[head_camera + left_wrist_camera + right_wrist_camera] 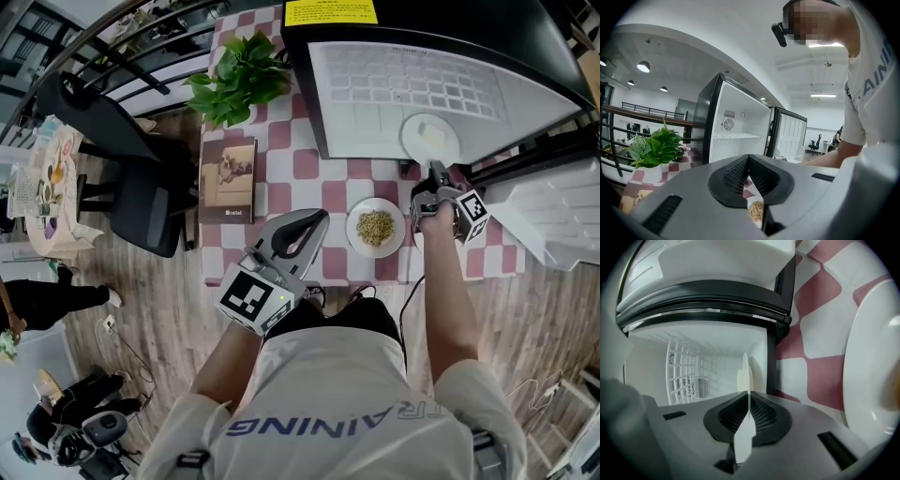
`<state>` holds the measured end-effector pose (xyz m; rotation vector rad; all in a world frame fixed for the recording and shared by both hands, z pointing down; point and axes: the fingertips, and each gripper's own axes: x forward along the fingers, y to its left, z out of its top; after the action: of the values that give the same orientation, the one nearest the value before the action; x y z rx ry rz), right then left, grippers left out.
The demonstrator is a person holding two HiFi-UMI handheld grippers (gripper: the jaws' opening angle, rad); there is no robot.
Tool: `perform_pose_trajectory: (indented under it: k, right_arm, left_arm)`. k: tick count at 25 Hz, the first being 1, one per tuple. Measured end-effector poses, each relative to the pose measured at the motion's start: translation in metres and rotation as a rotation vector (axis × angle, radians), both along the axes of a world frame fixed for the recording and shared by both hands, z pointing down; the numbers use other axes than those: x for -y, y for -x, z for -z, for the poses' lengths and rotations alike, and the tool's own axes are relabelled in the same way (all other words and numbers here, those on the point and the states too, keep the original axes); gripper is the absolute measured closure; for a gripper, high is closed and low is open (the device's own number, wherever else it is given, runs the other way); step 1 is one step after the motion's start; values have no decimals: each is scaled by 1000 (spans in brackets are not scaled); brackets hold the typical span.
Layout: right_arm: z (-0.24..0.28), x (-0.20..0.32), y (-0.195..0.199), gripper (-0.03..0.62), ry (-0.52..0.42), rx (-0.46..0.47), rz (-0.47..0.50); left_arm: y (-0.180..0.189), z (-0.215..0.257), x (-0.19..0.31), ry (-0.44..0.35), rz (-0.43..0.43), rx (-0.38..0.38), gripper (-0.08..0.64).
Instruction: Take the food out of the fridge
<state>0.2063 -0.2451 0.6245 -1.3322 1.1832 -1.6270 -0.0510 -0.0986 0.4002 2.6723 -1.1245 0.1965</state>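
In the head view a small fridge (412, 84) stands open on the checked table (309, 169). A white plate (429, 138) with pale food sits at the front of its shelf. My right gripper (434, 171) is shut on that plate's near rim. The right gripper view shows the plate (743, 373) edge-on, pinched between the closed jaws of the right gripper (749, 399). A second white plate of grains (375, 228) rests on the table in front of the fridge. My left gripper (302, 234) hovers left of it, shut and holding nothing. Its own view has the grain plate (756, 211) showing below the left gripper (749, 164).
The fridge door (553, 220) hangs open at the right. A potted plant (239, 80) and a brown book (230, 178) occupy the table's left part. A black office chair (127, 178) stands beside the table. The table's front edge runs just before the person's body.
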Motion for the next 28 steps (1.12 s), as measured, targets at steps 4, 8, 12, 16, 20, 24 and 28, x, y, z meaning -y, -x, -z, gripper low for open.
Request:
perform_pose_trajectory:
  k: [4, 8, 12, 16, 20, 24, 28]
  right_arm:
    - [7, -4, 2, 560, -35, 2, 10]
    - [25, -14, 10, 560, -69, -4, 46]
    - [45, -36, 25, 560, -94, 11, 104]
    - [60, -64, 36, 560, -105, 11, 176]
    - [68, -93, 59, 560, -114, 19, 262]
    - [65, -115, 102, 560, -101, 15, 372]
    - [55, -136, 153, 560, -78, 36, 491]
  left_arm:
    - [3, 0, -2, -1, 5, -2, 554]
    - [12, 4, -3, -11, 28, -3, 554]
    - [29, 2, -5, -34, 69, 45, 554]
    - [50, -1, -9, -41, 116, 74, 554]
    - [67, 3, -16, -52, 160, 67, 554]
    - [82, 7, -25, -66, 195, 53, 554]
    - [100, 8, -38, -70, 236, 49, 554]
